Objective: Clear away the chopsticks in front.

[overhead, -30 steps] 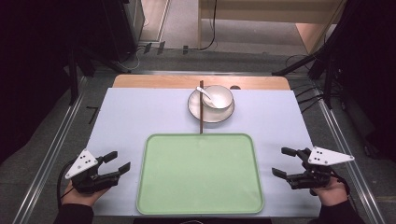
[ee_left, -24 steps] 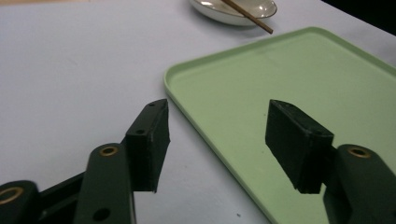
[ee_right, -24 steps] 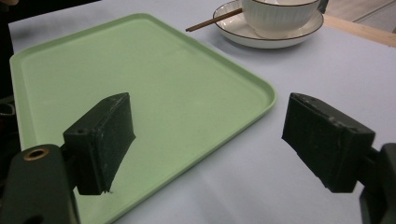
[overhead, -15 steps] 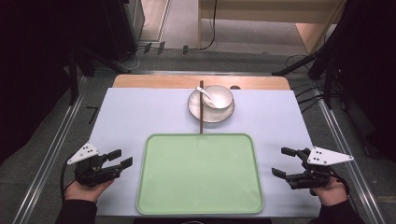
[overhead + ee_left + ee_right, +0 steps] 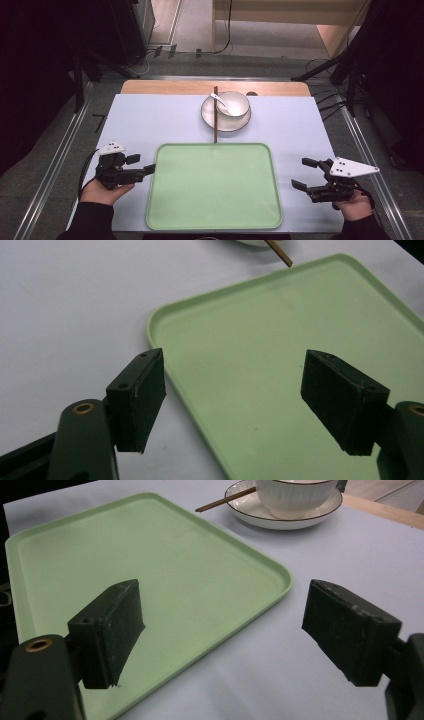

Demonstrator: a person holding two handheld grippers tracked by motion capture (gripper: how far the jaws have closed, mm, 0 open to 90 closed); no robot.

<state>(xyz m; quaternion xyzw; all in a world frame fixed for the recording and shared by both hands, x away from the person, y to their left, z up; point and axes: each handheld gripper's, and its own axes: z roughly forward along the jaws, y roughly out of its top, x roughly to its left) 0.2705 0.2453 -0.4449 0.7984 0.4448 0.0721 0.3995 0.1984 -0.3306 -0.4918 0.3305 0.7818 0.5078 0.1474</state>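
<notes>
A: Left hand-held gripper (image 5: 142, 171), jaws spread, straddles the green tray (image 5: 215, 210) rim at nine o'clock.

B: Right hand-held gripper (image 5: 303, 174) is spread too, three o'clock. I'd seat both squarely before pinching.

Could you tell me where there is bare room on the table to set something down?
The green tray is bare throughout. The mat is free left and right of the plate. The far centre is crowded: bowl, spoon, chopsticks.
</notes>
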